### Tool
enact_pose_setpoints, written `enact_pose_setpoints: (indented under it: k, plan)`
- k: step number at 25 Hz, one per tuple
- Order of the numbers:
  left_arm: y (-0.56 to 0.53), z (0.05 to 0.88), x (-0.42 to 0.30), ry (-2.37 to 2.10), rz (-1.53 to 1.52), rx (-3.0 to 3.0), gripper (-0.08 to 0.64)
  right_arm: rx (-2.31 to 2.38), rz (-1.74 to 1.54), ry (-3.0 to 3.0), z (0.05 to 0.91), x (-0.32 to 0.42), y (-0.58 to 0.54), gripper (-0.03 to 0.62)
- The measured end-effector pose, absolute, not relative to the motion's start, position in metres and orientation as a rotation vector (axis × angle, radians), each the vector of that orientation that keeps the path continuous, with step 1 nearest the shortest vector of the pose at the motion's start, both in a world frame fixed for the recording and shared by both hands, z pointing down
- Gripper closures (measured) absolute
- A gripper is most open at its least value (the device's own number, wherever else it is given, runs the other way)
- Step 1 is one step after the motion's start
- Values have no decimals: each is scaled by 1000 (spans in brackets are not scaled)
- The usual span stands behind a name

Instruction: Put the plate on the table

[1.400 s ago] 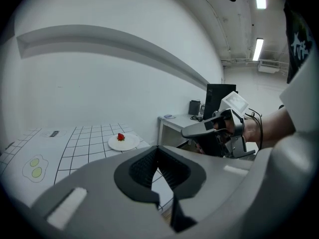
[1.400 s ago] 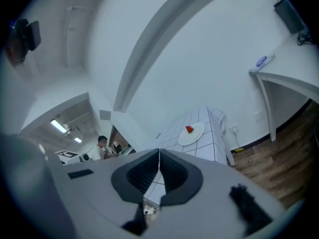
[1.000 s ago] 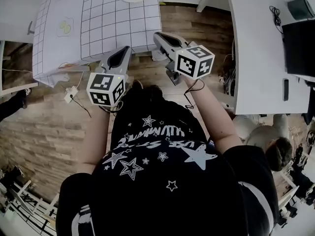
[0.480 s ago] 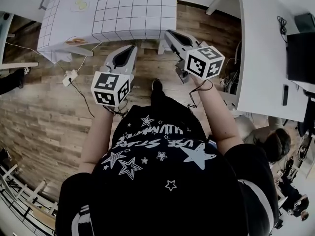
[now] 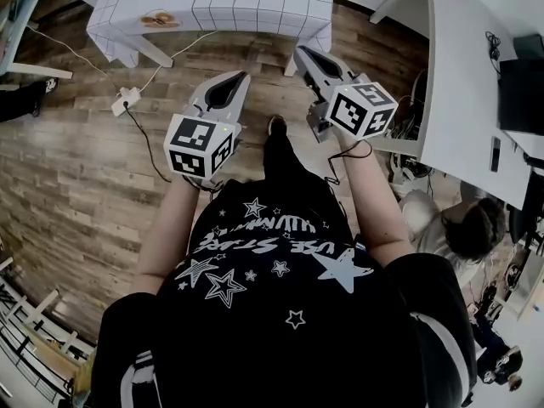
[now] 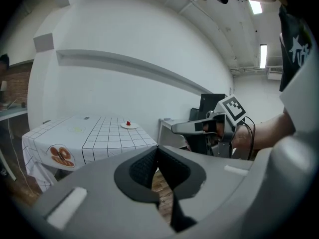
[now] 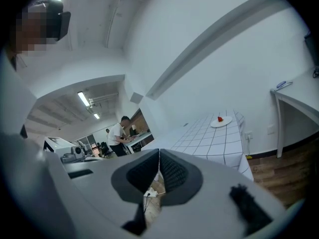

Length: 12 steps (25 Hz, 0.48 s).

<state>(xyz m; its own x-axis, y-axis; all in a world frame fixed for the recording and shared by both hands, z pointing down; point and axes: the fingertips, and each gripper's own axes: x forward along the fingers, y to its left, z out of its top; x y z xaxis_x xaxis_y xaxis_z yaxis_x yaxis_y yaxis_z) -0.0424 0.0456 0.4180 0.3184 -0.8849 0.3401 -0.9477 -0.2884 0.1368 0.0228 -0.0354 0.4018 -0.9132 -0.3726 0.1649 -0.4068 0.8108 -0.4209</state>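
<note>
A white plate (image 6: 129,125) with a small red thing on it rests on the far part of the table (image 6: 99,136), which has a white grid cloth. The right gripper view shows the plate (image 7: 221,122) on the same table (image 7: 209,138). In the head view only the table's near edge (image 5: 255,2) shows, and the plate is out of frame. My left gripper (image 5: 234,79) and right gripper (image 5: 304,54) are held level over the wooden floor, short of the table. The left gripper (image 6: 157,151) is shut and holds nothing. The right gripper (image 7: 159,156) is likewise shut and empty.
A long white desk (image 5: 463,75) with a dark monitor (image 5: 520,83) runs along the right. A power strip (image 5: 122,104) and cable lie on the floor at the left. One person (image 5: 463,232) sits at the lower right, another person (image 7: 117,136) stands far off.
The table has slid toward the top of the head view and the plate has left that frame. Both grippers have drawn back from the table together, still shut.
</note>
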Motion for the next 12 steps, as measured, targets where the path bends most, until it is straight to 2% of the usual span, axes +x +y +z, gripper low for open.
enact_pose_setpoints:
  k: [7, 12]
  plan:
    - [113, 406, -8, -1653, 251, 2295, 551, 664, 641, -2925, 389, 62, 33, 577]
    - [145, 407, -29, -1653, 219, 2294, 551, 704, 580, -2888, 390, 53, 69, 577]
